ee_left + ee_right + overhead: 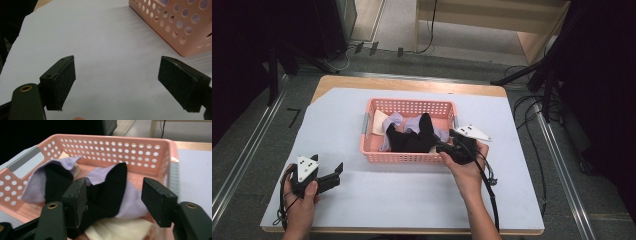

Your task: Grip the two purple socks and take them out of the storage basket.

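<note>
Plainly, scene: a pink perforated basket [377, 152] sits on a white sheet over the bench [412, 84]; inside lie black socks [112, 187], lilac socks [33, 186] and a cream cloth [120, 230], heaped over one another.
Right tongs: the right tongs [113, 202] reach over the basket's near wall with the jaws apart, straddling the upright black sock; nothing is gripped yet; in the high view the right tongs [447, 142] sit at the basket's right near corner.
Left tongs: the left tongs [116, 81] hover low over the bare sheet with the jaws wide apart and nothing between them; the basket is ahead and to their right, well apart; in the high view the left tongs [334, 175] are held at the sheet's left side.
Risk, double pick: the lilac fabric lies directly beyond and beneath the black sock between the right jaws; closing deep would probably pinch both layers, and the cream cloth below might come too.
Risk, basket drag: the basket looks light and nothing steadies it; a snagged sock or a jaw catching the near wall could tip or slide it toward the person.
Risk, weak hold: a pinch on the loose cuff alone may slip as the sock lifts.
</note>
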Demonstrator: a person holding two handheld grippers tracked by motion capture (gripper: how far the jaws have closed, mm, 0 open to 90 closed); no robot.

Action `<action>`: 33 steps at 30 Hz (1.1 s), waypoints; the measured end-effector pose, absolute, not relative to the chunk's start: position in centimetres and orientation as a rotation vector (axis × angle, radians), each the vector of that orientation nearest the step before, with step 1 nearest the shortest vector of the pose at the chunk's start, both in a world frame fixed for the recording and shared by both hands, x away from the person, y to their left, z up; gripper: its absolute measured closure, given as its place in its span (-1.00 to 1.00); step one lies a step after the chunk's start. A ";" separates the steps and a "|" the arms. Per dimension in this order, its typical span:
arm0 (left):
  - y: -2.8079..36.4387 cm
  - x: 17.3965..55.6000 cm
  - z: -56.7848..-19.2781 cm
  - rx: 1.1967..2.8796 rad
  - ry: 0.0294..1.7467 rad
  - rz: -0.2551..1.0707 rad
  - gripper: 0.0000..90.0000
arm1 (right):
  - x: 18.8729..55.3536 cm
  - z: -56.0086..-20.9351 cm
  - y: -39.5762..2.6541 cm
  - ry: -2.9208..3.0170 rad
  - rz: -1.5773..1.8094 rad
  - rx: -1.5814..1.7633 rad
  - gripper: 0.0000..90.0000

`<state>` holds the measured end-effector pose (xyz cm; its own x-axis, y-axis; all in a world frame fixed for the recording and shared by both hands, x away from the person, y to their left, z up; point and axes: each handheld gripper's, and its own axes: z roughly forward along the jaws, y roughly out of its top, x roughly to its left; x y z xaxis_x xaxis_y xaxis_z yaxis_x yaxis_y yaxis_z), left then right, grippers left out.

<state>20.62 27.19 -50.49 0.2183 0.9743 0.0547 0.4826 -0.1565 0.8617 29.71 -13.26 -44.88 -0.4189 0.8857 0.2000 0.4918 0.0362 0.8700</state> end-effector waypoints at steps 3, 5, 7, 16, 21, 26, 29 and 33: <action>27.2 20.6 -50.5 1.755 1.363 0.842 -0.65 | 30.0 -44.7 -11.9 1.937 1.344 1.367 -0.07; 27.2 20.6 -50.5 1.756 1.362 0.843 -0.65 | 30.2 -44.7 -10.9 1.947 1.333 1.352 -0.02; 27.2 20.6 -50.5 1.758 1.359 0.843 -0.65 | 30.4 -44.7 -10.0 1.957 1.358 1.333 0.02; 27.2 20.6 -50.5 1.758 1.356 0.841 -0.65 | 31.0 -45.5 -5.8 2.049 1.379 1.186 0.24; 27.2 20.6 -50.5 1.758 1.356 0.838 -0.65 | 31.2 -45.7 -3.8 2.139 1.402 1.220 0.27; 27.2 20.6 -50.5 1.760 1.354 0.837 -0.65 | 31.4 -45.5 -1.9 2.193 1.421 1.240 0.43; 27.2 20.6 -50.5 1.761 1.353 0.836 -0.65 | 31.4 -45.5 -0.7 2.217 1.408 1.247 0.48; 27.3 20.6 -50.4 1.764 1.354 0.831 -0.65 | 31.6 -45.4 0.5 2.225 1.360 1.269 0.51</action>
<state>20.61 27.26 -50.45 0.2298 0.9719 0.0511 0.4858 -0.1601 0.8593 31.64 0.46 -45.42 -0.5935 0.7738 0.2211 0.5498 0.1893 0.8136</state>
